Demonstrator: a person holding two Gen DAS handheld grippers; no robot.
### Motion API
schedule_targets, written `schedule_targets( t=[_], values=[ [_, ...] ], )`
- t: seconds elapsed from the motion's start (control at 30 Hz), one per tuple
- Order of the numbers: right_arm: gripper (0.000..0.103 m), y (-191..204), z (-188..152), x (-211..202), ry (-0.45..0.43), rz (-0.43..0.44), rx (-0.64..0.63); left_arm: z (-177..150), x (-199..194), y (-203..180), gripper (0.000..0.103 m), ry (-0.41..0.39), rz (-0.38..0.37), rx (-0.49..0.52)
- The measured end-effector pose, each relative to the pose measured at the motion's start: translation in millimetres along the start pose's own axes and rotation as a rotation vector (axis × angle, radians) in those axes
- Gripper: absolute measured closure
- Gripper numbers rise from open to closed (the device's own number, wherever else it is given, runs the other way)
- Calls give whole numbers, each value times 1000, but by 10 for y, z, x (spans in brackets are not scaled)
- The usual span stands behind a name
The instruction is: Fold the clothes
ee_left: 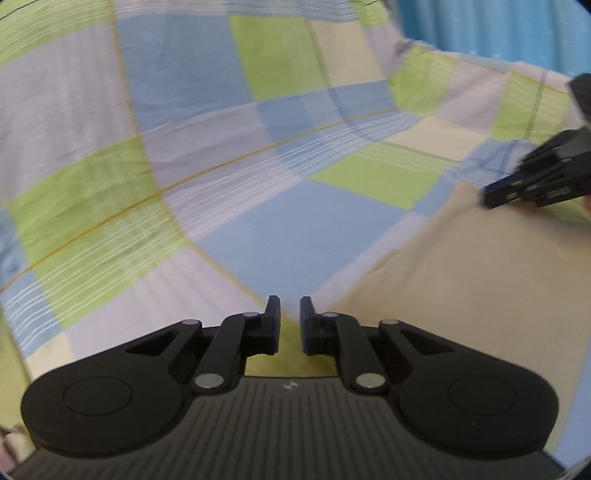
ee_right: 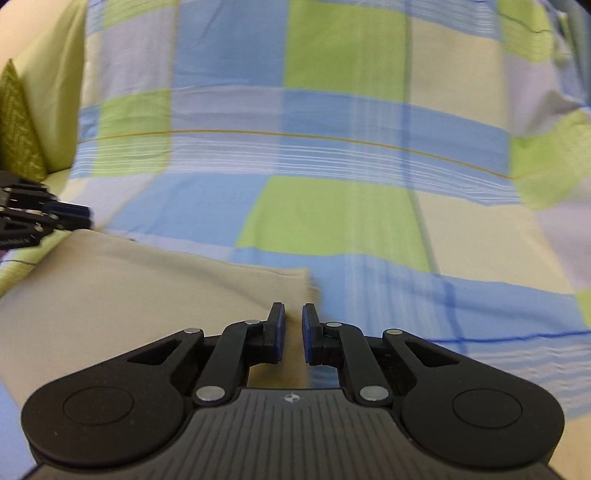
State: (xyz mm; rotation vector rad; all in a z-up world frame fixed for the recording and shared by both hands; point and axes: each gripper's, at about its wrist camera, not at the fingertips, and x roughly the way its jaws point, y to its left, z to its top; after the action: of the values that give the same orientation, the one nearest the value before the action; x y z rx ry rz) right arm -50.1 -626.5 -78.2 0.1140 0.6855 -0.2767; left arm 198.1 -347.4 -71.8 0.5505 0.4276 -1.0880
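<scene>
1. Nearest in the left wrist view, the left gripper (ee_left: 289, 314) has its fingers close together with a narrow slot between them; the near left corner of the beige garment (ee_left: 461, 295) runs into that slot, so it looks pinched, though the contact itself is hidden. If the bite is shallow, the corner could slip out on any lift.
2. In the right wrist view, the right gripper (ee_right: 293, 321) is likewise nearly closed, with the garment's near right corner (ee_right: 299, 291) at its blue pads (ee_right: 280, 332). Whether cloth lies between them I cannot tell. A miss here would leave only one side carried, and the fold would skew.
3. The beige garment lies flat on the checked bedsheet (ee_left: 295, 236), spreading left of the right gripper and right of the left one. Pinching too deep could catch the sheet as well and drag it up with the cloth.
4. Both views are motion-blurred. Uneven travel of the two grippers could twist the edge between them and crease the garment.
5. Far left in the right wrist view, a green cushion (ee_right: 18, 129) leans at the bed's edge, well apart from the work; a blue curtain (ee_left: 498, 26) hangs beyond. Neither looks likely to interfere.
</scene>
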Motion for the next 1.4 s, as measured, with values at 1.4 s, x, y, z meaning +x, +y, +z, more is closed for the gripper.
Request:
schedule_targets(
  t=[1.4],
  values=[
    [96,-676,-400,-236,50,365,429,453,202,-1880,83,24,-319,136]
  ],
)
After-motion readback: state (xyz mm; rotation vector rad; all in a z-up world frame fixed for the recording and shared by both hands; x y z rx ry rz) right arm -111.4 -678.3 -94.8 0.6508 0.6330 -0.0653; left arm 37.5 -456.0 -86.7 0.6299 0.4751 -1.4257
